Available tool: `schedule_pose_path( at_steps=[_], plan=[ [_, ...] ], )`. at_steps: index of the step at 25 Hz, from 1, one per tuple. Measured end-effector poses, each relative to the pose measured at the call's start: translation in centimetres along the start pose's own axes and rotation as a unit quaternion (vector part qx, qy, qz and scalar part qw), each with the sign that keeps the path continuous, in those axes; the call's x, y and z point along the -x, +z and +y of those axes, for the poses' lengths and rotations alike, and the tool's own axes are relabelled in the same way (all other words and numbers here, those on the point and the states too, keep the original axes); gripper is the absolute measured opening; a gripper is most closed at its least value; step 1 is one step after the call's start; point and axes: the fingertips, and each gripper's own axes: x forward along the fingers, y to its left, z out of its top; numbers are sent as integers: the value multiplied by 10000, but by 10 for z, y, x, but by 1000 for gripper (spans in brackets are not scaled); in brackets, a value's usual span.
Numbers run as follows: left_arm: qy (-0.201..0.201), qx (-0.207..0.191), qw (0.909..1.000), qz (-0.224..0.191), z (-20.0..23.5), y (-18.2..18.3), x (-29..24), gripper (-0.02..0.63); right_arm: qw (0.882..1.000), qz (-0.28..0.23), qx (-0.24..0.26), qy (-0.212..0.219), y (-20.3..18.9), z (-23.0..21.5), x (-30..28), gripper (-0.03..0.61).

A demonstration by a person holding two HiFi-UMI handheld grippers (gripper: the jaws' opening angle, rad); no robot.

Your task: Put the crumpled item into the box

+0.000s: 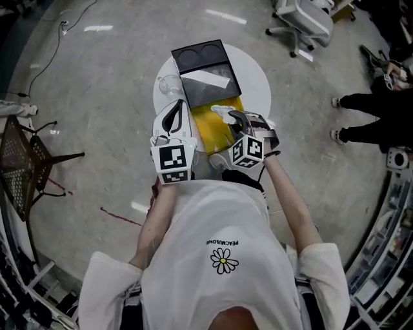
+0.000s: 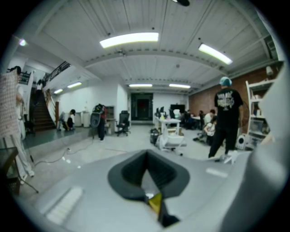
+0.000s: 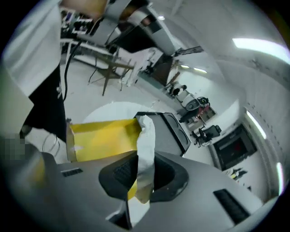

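In the head view a box (image 1: 208,126) with a yellow inside lies open on a round white table (image 1: 258,80), its black lid (image 1: 205,67) folded back. My right gripper (image 1: 231,118) is over the box's right side, shut on a crumpled white item (image 1: 222,110). The right gripper view shows that white crumpled item (image 3: 146,149) pinched between the jaws of the right gripper (image 3: 144,136), with the yellow box (image 3: 102,138) beneath. My left gripper (image 1: 173,121) rests by the box's left edge. In its own view the left gripper (image 2: 147,179) looks shut and points out into the room.
A clear cup-like thing (image 1: 169,84) sits on the table left of the lid. A brown chair (image 1: 22,161) stands on the floor at left, an office chair (image 1: 300,19) at the top right. A person's legs (image 1: 364,119) are at the right edge.
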Motion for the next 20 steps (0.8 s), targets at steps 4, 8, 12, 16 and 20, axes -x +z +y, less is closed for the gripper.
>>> schedule_pose_path(
  at_steps=[4, 8, 12, 16, 20],
  plan=[
    [69, 27, 9999, 97, 6, -9, 5, 2, 9916, 496, 1187, 159, -13, 16, -27, 44],
    [132, 77, 9998, 147, 9, -13, 9, 2, 9898, 768, 1112, 454, -22, 27, -45, 49],
    [122, 40, 9998, 150, 15, -14, 10, 2, 9893, 1040, 949, 372, -26, 28, -58, 52],
    [224, 56, 9995, 225, 19, -20, 14, 2, 9883, 1172, 653, 722, -36, 45, -65, 103],
    [272, 63, 9992, 297, 27, -24, 15, 2, 9876, 1148, 78, 1066, -34, 54, -66, 192]
  ],
)
